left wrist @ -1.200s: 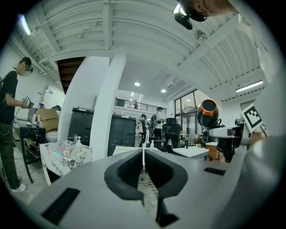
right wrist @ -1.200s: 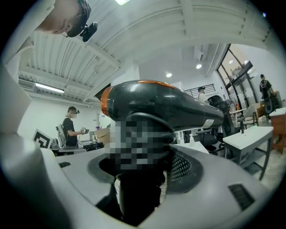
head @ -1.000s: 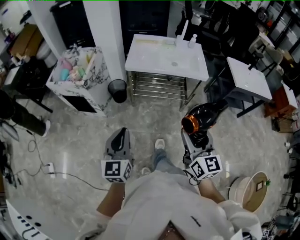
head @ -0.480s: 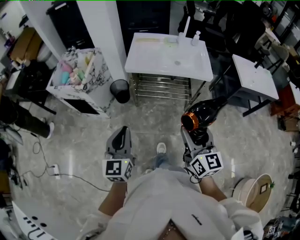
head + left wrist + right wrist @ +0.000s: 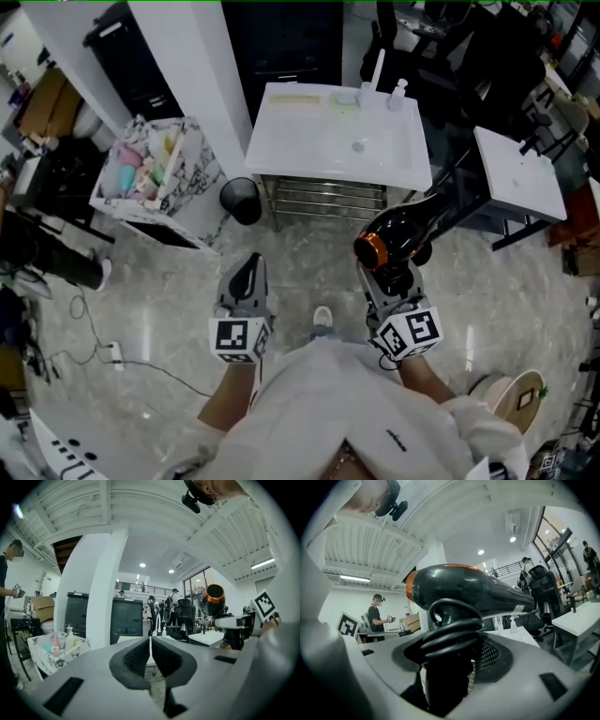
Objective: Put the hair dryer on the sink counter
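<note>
Sink counter (image 5: 309, 131) lies ahead of right gripper (image 5: 392, 278), slightly leftward, well apart. Right gripper clamps hair dryer (image 5: 401, 232) by its handle, barrel pointing ahead. Left gripper (image 5: 246, 277) pinched together, empty.

Head view is dim, slightly soft, pale glare streaks on floor (image 5: 148, 323). Both gripper views fisheye, black vignetted corners, bright ceiling lights (image 5: 142, 565), blurry close foreground.

No legible text, brand or number in any view - just square marker patterns on the left cube (image 5: 236, 339) and right cube (image 5: 410, 335).
</note>
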### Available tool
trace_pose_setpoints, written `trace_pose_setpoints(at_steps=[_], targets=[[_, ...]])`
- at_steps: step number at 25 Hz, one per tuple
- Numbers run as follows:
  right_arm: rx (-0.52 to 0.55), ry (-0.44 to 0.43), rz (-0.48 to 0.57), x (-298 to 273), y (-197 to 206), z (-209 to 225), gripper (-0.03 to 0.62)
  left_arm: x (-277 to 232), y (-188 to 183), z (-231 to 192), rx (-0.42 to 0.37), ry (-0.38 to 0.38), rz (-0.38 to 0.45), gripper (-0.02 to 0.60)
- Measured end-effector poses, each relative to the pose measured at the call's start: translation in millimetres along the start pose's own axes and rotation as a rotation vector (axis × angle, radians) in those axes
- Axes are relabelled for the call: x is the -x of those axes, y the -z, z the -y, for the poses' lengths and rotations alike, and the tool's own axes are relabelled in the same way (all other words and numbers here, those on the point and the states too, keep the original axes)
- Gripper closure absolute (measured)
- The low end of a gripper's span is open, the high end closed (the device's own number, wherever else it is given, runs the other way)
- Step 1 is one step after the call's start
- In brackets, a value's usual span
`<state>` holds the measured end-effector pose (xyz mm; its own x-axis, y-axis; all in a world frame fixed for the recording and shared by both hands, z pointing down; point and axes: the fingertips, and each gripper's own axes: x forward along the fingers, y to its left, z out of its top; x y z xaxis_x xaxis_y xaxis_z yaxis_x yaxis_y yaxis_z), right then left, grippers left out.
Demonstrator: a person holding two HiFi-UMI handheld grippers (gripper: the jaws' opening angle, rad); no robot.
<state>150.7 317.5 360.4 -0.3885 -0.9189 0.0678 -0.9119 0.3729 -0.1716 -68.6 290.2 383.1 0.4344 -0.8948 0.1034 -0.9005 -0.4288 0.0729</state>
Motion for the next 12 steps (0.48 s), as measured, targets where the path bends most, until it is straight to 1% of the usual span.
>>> trace_pose_setpoints(at_steps=[7, 12], targets=[[-0.010, -0.031, -0.022, -44, -7, 43, 0.312, -61, -9, 4, -0.001, -0.019, 0.001, 0.548], [-0.013, -0.038, -0.035, -66, -8, 71, 0.312, -93, -12, 6, 0.001, -0.033, 0.009, 0.548]])
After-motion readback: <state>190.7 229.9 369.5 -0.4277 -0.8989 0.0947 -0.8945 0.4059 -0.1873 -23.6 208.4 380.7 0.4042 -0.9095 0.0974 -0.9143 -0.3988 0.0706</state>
